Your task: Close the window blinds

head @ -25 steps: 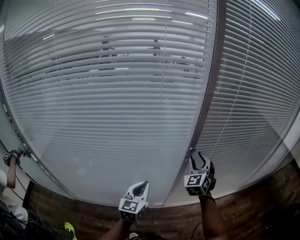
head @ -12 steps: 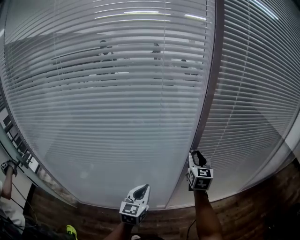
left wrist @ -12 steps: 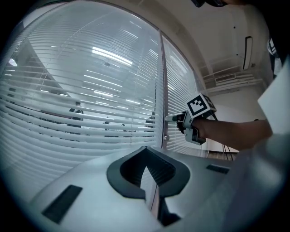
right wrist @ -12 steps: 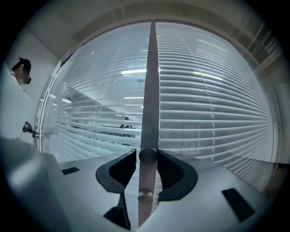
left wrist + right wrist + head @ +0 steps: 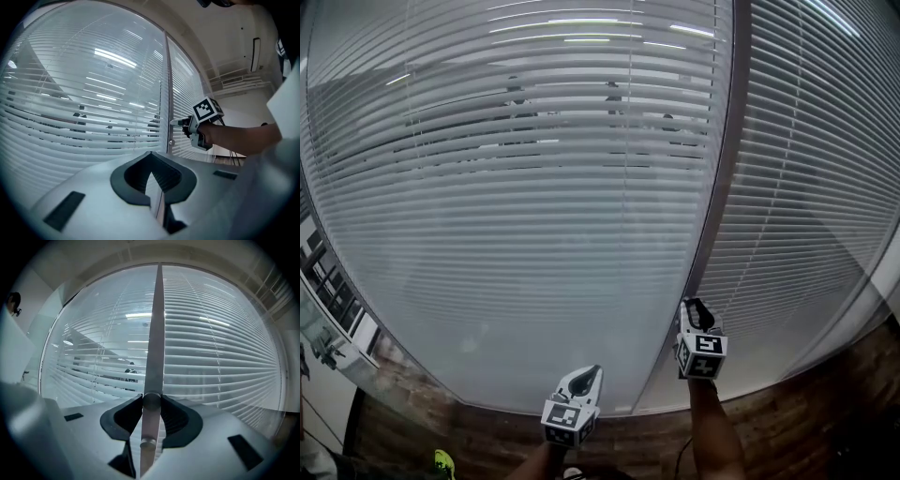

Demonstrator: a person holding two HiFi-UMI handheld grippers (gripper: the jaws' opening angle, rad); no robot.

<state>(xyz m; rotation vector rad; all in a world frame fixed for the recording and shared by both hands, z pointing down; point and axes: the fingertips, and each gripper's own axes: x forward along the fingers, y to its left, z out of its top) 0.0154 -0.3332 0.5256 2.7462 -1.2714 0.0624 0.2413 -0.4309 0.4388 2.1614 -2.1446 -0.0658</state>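
Note:
Two panels of white slatted blinds fill the window, a wide left panel (image 5: 534,187) and a right panel (image 5: 806,187). Dim figures show through the left panel's upper slats, which stand partly tilted. My right gripper (image 5: 694,305) reaches up to the post between the panels. In the right gripper view the grey tilt wand (image 5: 154,333) runs straight up between the jaws, which are closing and touch it on both sides. My left gripper (image 5: 589,373) hangs lower, in front of the left panel, shut with nothing in it. From the left gripper view my right gripper (image 5: 174,123) shows at the post.
A grey post (image 5: 724,178) divides the two panels. Below the sill runs a dark wood-look strip (image 5: 806,412). A glass partition (image 5: 337,309) stands at the far left, and a yellow-green shoe (image 5: 442,461) shows at the bottom left.
My right gripper has turned and risen slightly at the post, its spread jaws drawing in around the wand. The left gripper has barely moved. The head view has shifted a little.

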